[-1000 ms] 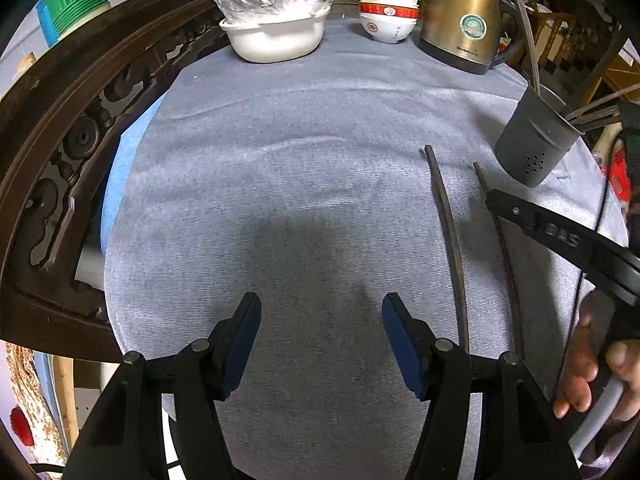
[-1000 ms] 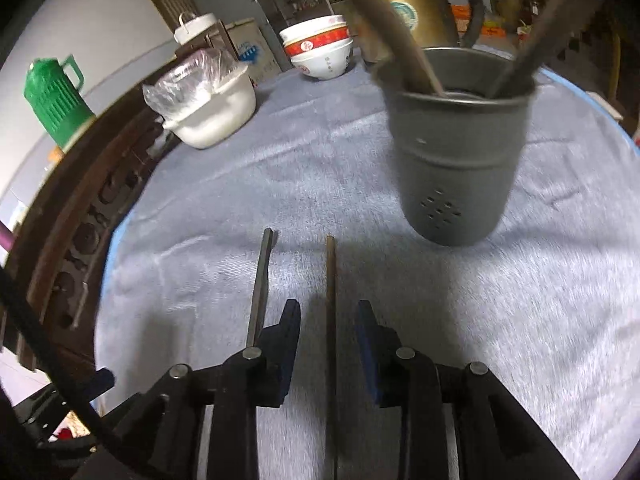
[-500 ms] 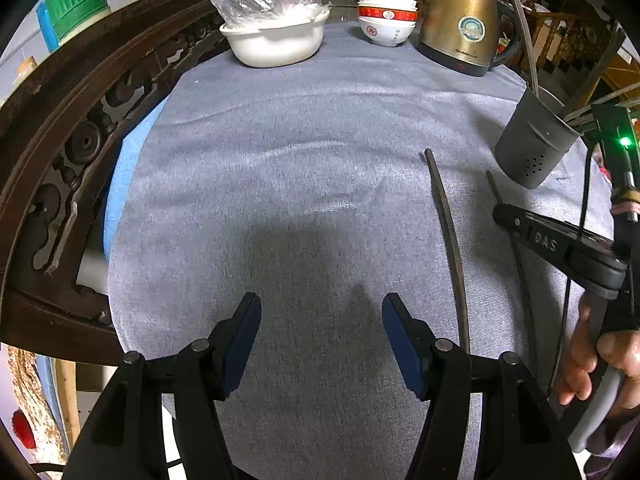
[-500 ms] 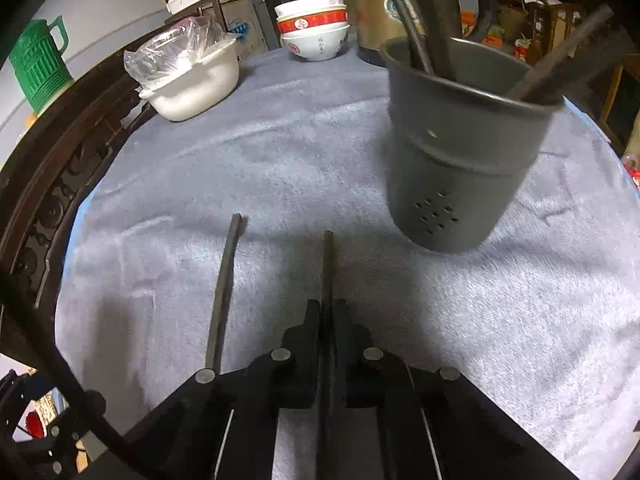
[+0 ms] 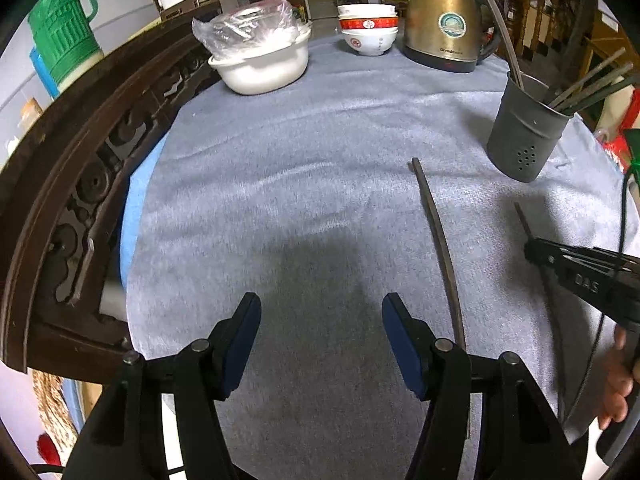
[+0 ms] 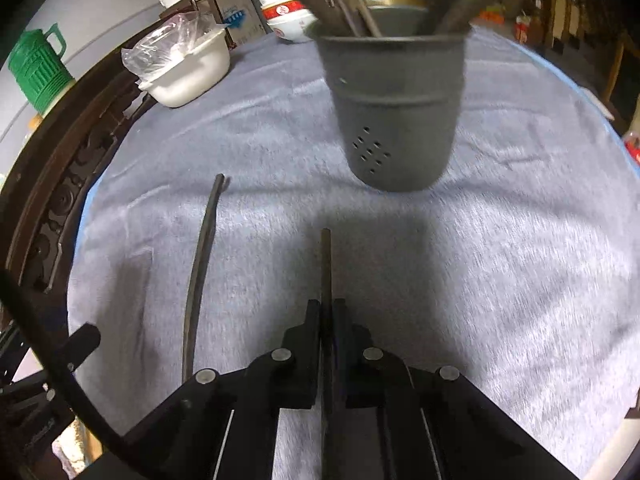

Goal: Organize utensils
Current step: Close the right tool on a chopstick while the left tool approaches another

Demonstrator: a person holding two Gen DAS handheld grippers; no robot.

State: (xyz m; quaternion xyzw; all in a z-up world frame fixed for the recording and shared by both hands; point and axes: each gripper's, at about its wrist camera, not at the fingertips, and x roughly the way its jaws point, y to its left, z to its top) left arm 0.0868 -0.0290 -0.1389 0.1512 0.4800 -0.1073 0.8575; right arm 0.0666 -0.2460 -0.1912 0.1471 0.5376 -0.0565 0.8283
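Two dark chopsticks lie apart on the grey cloth. My right gripper (image 6: 327, 308) is shut on the right-hand chopstick (image 6: 326, 264), whose tip pokes out past the pads toward the grey perforated utensil holder (image 6: 394, 112). From the left wrist view that gripper (image 5: 530, 250) and the held chopstick (image 5: 523, 220) sit at the right edge. The other chopstick (image 5: 438, 236) (image 6: 200, 264) rests loose on the cloth, just right of my left gripper (image 5: 318, 320), which hovers open with nothing between its fingers. The holder (image 5: 526, 132) has several chopsticks standing in it.
At the far side stand a white pot with a plastic bag (image 5: 262, 60), stacked red-and-white bowls (image 5: 368, 34) and a brass kettle (image 5: 446, 20). A carved dark wooden rail (image 5: 80, 184) curves along the left. A green jug (image 5: 60, 40) stands beyond it.
My right gripper shut on the right-hand chopstick, which had lain between its open pads, and it moved closer to the holder. The left gripper stayed open and kept its place.
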